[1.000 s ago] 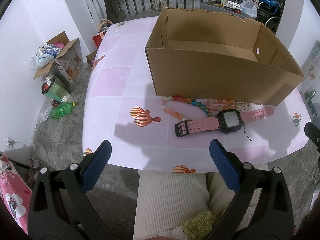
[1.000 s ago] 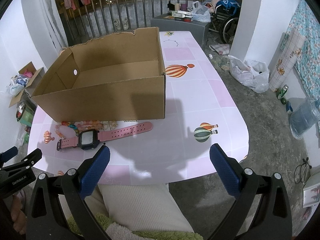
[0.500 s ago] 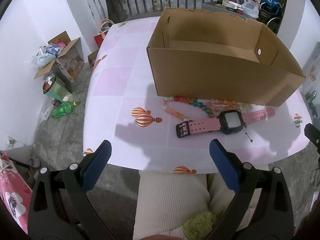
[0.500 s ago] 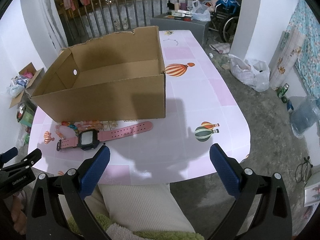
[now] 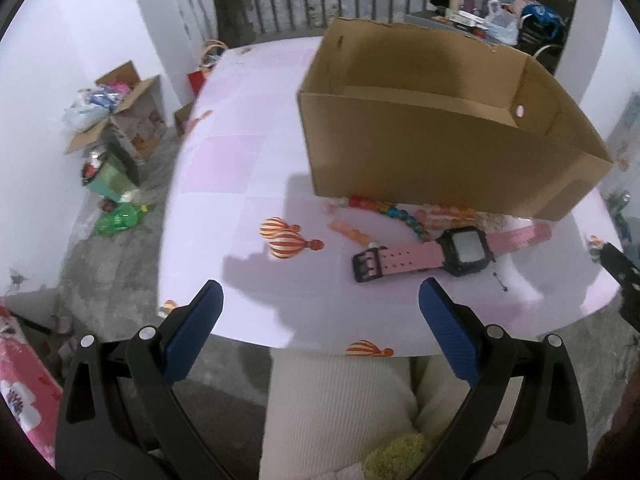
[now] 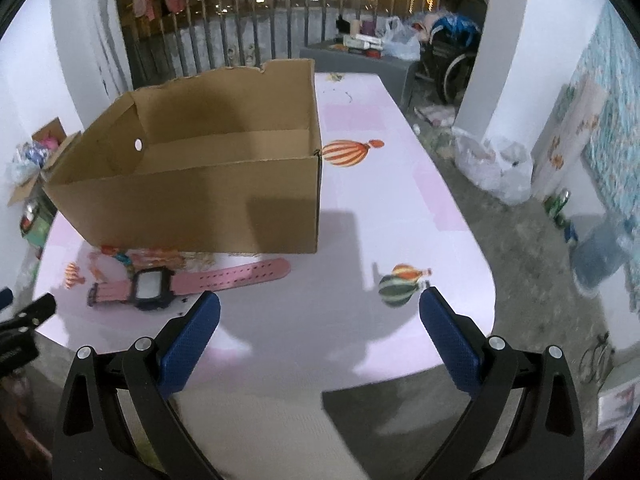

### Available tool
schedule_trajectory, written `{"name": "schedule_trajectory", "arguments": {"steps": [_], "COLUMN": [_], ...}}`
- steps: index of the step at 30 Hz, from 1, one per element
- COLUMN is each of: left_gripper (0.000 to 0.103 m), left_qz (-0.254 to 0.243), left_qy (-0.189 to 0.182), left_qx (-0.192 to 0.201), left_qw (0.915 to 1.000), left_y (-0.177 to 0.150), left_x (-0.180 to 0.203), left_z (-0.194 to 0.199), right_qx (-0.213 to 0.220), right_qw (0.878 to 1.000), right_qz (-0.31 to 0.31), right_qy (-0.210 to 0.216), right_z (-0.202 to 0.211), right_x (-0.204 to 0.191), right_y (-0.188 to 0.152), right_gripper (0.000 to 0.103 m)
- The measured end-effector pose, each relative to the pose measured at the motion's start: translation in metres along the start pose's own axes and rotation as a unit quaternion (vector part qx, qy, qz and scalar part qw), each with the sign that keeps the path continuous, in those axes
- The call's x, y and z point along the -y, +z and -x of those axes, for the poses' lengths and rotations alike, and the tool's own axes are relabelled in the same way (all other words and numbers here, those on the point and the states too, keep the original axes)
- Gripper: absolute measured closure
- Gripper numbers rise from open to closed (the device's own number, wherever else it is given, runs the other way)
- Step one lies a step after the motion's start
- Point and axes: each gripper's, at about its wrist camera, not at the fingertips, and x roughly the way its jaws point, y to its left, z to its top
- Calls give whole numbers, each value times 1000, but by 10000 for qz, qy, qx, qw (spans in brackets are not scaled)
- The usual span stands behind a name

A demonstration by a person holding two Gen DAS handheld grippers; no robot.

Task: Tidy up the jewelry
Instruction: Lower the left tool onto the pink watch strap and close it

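Observation:
A pink-strapped watch with a black face (image 5: 452, 252) lies flat on the pink table (image 5: 248, 184), just in front of an open cardboard box (image 5: 440, 148). A string of coloured beads (image 5: 400, 212) lies between the watch and the box wall. My left gripper (image 5: 320, 320) is open and empty at the table's near edge, left of the watch. In the right wrist view the watch (image 6: 188, 282), beads (image 6: 132, 258) and box (image 6: 208, 184) sit to the left. My right gripper (image 6: 320, 328) is open and empty over the near edge.
The box looks empty inside. Balloon prints mark the tablecloth (image 6: 400, 288). My lap in cream cloth (image 5: 344, 400) is below the table edge. On the floor are a cardboard box of clutter (image 5: 116, 108), a green bottle (image 5: 120, 216) and plastic bags (image 6: 496, 168).
Both grippers have moved forward and slightly closer to the table; the watch, beads and box appear larger. Nothing on the table has shifted. Both grippers stay open.

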Motion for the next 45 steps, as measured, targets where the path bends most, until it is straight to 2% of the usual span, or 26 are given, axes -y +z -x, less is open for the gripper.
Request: {"name": "schedule_trajectory", "arguments": {"steps": [2, 4, 6, 8, 13, 16, 18, 20, 22, 23, 27, 29, 36, 43, 45], "left_gripper": [8, 8, 8, 8, 8, 8, 8, 9, 18, 27, 47, 50, 63, 65, 70], "left_qz": [-55, 29, 219, 334, 443, 395, 374, 379, 381, 350, 467, 571, 549, 463, 484], "left_qy": [-394, -802, -1313, -1551, -1887, -1790, -1679, -1652, -1709, -1748, -1871, -1935, -1798, -1695, -1750], "left_qx": [61, 249, 457, 472, 341, 424, 452, 413, 408, 360, 9, -133, -283, -267, -281], "left_qw": [9992, 9965, 9900, 9862, 9804, 9821, 9841, 9847, 9837, 9833, 9812, 9793, 9818, 9841, 9830], "left_y": [-2, -7, -11, -14, -16, -15, -14, -11, -9, -7, -1, 1, 3, 2, 2], "left_x": [-1, -5, -11, -12, -4, 0, 1, 2, 0, 1, 0, -3, 0, 3, 4], "left_z": [-2, -1, 2, 1, -9, -15, -21, -30, -34, -38, -60, -69, -81, -82, -82], "right_qx": [78, 213, 356, 470, 355, 302, 281, 194, 93, 37, -150, -248, -401, -309, -340], "right_qw": [9998, 9985, 9973, 9964, 9942, 9912, 9895, 9879, 9859, 9851, 9826, 9810, 9802, 9818, 9798], "right_qz": [161, 333, 398, 457, 330, 218, 228, 222, 154, 103, -13, -47, -117, -16, 14], "right_qy": [58, 389, 501, 537, 958, 1273, 1400, 1522, 1666, 1715, 1851, 1922, 1936, 1876, 1971], "right_z": [-5, -6, -6, -8, -26, -32, -33, -39, -46, -50, -65, -73, -90, -95, -95], "right_x": [-3, -6, -8, -11, -13, -6, -4, -4, -2, -2, 0, -2, -4, -10, -12], "right_y": [0, -1, -1, 0, 7, 4, 2, 3, 5, 6, 6, 7, 7, 8, 8], "right_gripper": [6, 6, 6, 6, 6, 6, 15, 20, 24, 27, 35, 37, 39, 39, 39]}}
